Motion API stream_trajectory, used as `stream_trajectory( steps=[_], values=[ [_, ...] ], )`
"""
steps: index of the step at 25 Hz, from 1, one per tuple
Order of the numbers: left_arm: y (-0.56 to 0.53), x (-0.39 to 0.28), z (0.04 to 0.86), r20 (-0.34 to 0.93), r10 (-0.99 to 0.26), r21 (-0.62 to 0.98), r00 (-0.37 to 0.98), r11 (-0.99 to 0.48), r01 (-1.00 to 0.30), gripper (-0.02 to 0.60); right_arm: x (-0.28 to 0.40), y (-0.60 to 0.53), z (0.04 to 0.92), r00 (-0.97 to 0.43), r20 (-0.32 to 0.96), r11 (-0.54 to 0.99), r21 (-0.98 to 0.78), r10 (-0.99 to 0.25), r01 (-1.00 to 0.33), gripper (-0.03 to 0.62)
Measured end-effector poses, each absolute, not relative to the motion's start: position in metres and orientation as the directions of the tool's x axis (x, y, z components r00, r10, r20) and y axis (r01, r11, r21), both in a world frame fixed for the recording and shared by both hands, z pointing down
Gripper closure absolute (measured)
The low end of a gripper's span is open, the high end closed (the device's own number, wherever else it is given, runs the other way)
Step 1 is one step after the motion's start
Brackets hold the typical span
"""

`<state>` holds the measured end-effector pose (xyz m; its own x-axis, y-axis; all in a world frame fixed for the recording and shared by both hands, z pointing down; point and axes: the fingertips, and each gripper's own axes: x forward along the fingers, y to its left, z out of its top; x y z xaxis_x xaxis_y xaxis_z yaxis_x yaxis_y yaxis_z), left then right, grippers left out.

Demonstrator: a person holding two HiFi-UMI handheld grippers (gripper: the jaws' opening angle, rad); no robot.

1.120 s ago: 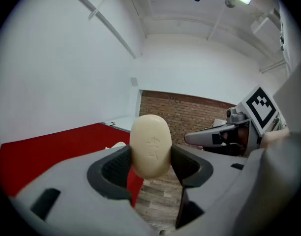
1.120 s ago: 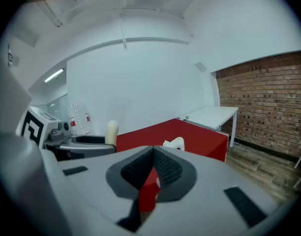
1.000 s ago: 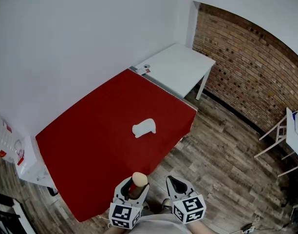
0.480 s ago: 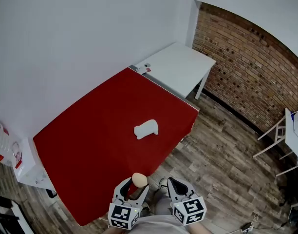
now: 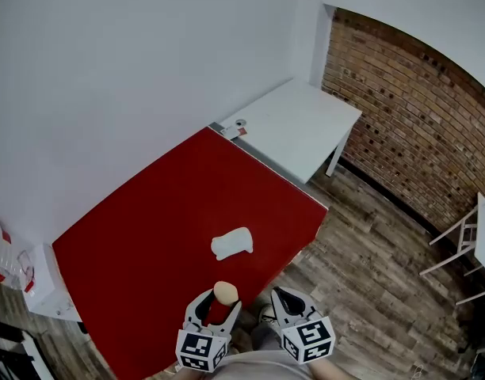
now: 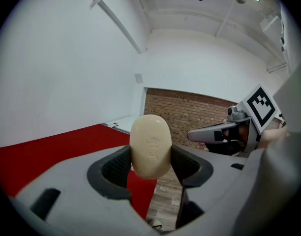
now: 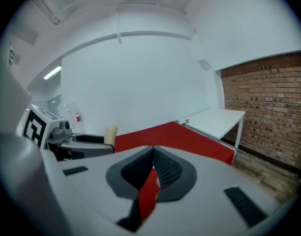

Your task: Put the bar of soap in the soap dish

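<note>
You've got the bar of soap (image 6: 150,146) pinched upright between the jaws of your left gripper (image 5: 219,305), and that grip looks the same as a second ago, so nothing has slipped. What's different is the gap. In the head view the soap dish (image 5: 231,243) sits noticeably nearer your grippers than it did a second ago, so I'd say you're closing in on it, though some of that could just be your head tipping. The dish lies by itself on the red table (image 5: 131,228), and the soap is on your side of the dish, near it but clearly apart and not over it yet. Your right gripper (image 5: 286,298) hangs on your side of the dish too, a bit right of it, jaws pressed together with nothing in them. For the task this reads as the carry being mostly done: what's left is reaching forward until the bar is above the dish, lowering it in, then letting go. Watch the tilt, since the bar's rounded and could roll off the rim.
</note>
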<state>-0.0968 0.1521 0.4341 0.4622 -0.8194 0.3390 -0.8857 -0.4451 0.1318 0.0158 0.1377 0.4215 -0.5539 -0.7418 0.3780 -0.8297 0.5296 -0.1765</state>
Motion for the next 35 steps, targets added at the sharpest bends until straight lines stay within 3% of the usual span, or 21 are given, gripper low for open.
stream_trajectory(
  steps=[10, 35],
  values=[
    [0.073, -0.053, 0.431, 0.344, -0.825, 0.154, 0.449, -0.422, -0.893, 0.321, 0.049, 0.054, 0.419, -0.588, 0.384, 0.565, -0.185, -0.712, -0.804, 0.589],
    [0.015, -0.092, 0.431, 0.358, -0.799, 0.137, 0.484, -0.467, -0.873, 0.321, 0.005, -0.004, 0.423, -0.573, 0.392, 0.534, -0.215, -0.720, -0.818, 0.589]
  ],
)
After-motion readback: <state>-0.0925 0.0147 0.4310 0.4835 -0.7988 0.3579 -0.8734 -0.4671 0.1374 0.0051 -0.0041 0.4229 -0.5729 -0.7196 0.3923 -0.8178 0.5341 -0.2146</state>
